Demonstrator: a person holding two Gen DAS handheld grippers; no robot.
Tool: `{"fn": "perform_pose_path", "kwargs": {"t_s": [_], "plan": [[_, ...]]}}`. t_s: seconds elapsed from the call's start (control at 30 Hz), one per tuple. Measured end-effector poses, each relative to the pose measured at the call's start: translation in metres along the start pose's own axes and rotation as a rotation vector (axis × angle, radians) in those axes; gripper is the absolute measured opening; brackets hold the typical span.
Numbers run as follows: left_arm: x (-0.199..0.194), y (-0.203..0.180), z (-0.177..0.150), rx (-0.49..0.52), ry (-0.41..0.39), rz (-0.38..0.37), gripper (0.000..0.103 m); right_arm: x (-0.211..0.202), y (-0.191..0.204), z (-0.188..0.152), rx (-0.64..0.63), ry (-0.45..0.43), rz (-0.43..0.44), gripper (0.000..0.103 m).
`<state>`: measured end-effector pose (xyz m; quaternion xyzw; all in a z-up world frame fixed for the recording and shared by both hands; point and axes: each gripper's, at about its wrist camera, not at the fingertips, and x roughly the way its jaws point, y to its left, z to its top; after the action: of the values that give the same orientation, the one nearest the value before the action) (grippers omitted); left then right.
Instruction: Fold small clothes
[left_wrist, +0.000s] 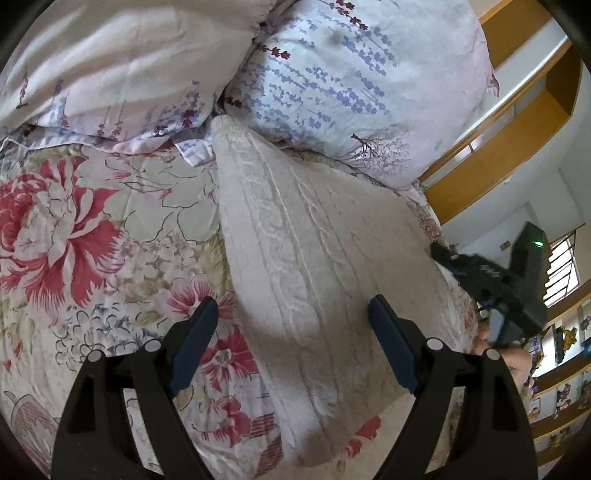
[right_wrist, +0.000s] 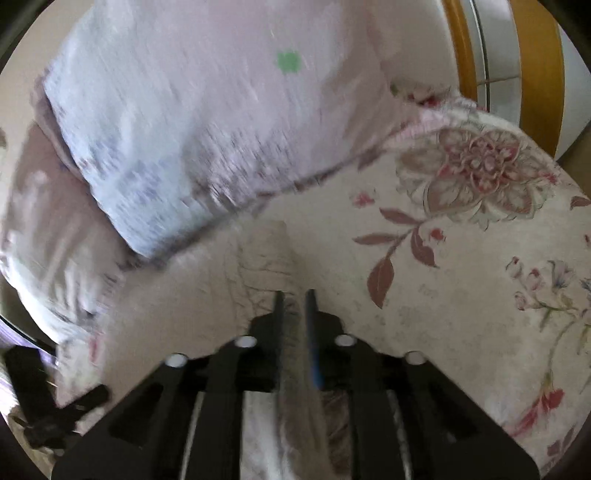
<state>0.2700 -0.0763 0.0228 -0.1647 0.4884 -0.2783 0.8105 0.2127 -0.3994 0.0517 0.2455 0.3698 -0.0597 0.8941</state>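
Note:
A cream cable-knit garment (left_wrist: 310, 266) lies stretched on the floral bedspread (left_wrist: 74, 236), running from the pillows toward me. My left gripper (left_wrist: 291, 317) is open and hovers just above its near part, one finger at each side. My right gripper (left_wrist: 439, 254) shows at the garment's right edge in the left wrist view. In the right wrist view, which is blurred, the right gripper (right_wrist: 294, 295) is shut on the knit garment (right_wrist: 266, 258), with fabric pinched between its fingers and bunched up ahead of them.
Two floral pillows (left_wrist: 351, 81) lie at the head of the bed, just beyond the garment; one (right_wrist: 207, 122) fills the upper right wrist view. A wooden headboard and shelves (left_wrist: 517, 122) stand to the right. The bed's right edge is close to the right gripper.

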Motion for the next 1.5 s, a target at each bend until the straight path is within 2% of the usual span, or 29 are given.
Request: {"fn": "perform_pose_path", "kwargs": {"t_s": [0.03, 0.1, 0.2, 0.23, 0.3, 0.33, 0.43, 0.5, 0.57, 0.63, 0.73, 0.87, 1.07, 1.27, 1.5], "plan": [[-0.001, 0.000, 0.000, 0.000, -0.002, -0.002, 0.084, -0.007, 0.005, 0.000, -0.014, -0.024, 0.020, 0.039], [-0.003, 0.001, 0.000, 0.001, -0.005, 0.001, 0.085, -0.018, 0.019, -0.004, -0.075, -0.048, 0.053, 0.040], [-0.002, -0.001, -0.001, 0.006, -0.003, 0.011, 0.086, -0.014, 0.038, -0.014, -0.145, -0.010, 0.100, 0.041], [-0.001, -0.002, -0.002, 0.009, 0.000, 0.015, 0.088, -0.007, 0.040, -0.018, -0.162, 0.014, 0.089, 0.042], [0.002, -0.004, -0.002, 0.017, 0.004, 0.038, 0.090, 0.025, 0.039, -0.034, -0.201, 0.128, 0.006, 0.043], [0.003, -0.005, -0.002, 0.026, 0.005, 0.054, 0.090, 0.024, 0.039, -0.038, -0.234, 0.075, 0.005, 0.043], [0.003, -0.008, -0.004, 0.047, 0.001, 0.085, 0.090, 0.022, 0.037, -0.032, -0.191, 0.103, 0.021, 0.044], [0.003, -0.010, -0.004, 0.058, -0.001, 0.099, 0.092, 0.014, 0.029, -0.023, -0.119, 0.107, 0.075, 0.051], [0.002, -0.010, -0.004, 0.066, -0.005, 0.110, 0.093, 0.004, 0.021, -0.020, -0.061, 0.089, 0.120, 0.072], [0.002, -0.010, -0.004, 0.072, -0.006, 0.113, 0.094, -0.005, 0.014, -0.016, -0.031, 0.057, 0.116, 0.078], [0.005, -0.007, -0.004, 0.063, 0.002, 0.106, 0.094, -0.009, -0.001, -0.011, 0.013, 0.044, 0.104, 0.080], [0.008, -0.003, -0.004, 0.055, 0.007, 0.100, 0.094, -0.001, -0.024, -0.009, 0.125, 0.104, 0.160, 0.081], [0.019, -0.001, 0.000, 0.052, 0.019, 0.091, 0.094, 0.026, -0.041, -0.016, 0.215, 0.192, 0.220, 0.080], [0.031, 0.004, 0.008, 0.002, 0.036, 0.007, 0.094, 0.037, -0.032, -0.017, 0.185, 0.233, 0.289, 0.080], [0.039, 0.009, 0.017, -0.071, 0.039, -0.085, 0.094, 0.046, -0.019, -0.017, 0.113, 0.257, 0.318, 0.075]]}}
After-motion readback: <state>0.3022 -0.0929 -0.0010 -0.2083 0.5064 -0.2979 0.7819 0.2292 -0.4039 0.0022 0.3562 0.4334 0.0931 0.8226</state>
